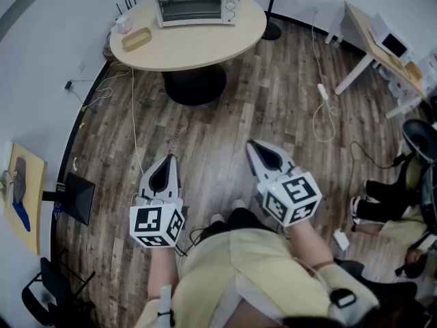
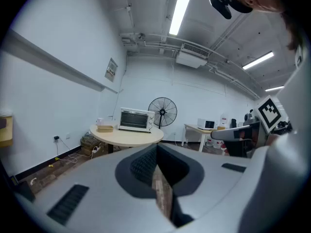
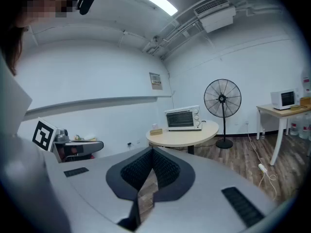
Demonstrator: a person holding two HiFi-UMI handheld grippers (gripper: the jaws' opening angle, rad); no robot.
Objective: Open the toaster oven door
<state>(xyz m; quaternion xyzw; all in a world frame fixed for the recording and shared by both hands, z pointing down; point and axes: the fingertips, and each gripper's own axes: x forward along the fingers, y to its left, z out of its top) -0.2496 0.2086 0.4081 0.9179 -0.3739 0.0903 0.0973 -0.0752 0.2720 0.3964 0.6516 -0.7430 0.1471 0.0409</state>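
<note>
The white toaster oven stands at the back of a round wooden table, its glass door closed. It is far ahead of me, also seen in the left gripper view and the right gripper view. My left gripper and right gripper are held low, close to the person's body, above the wood floor. Both point toward the table. Each has its jaws together with nothing between them, as the left gripper and right gripper show in their own views.
A wooden tray and a white cup sit on the table left of the oven. A standing fan is behind the table. A desk with a microwave is at the right; cables and a power strip lie on the floor.
</note>
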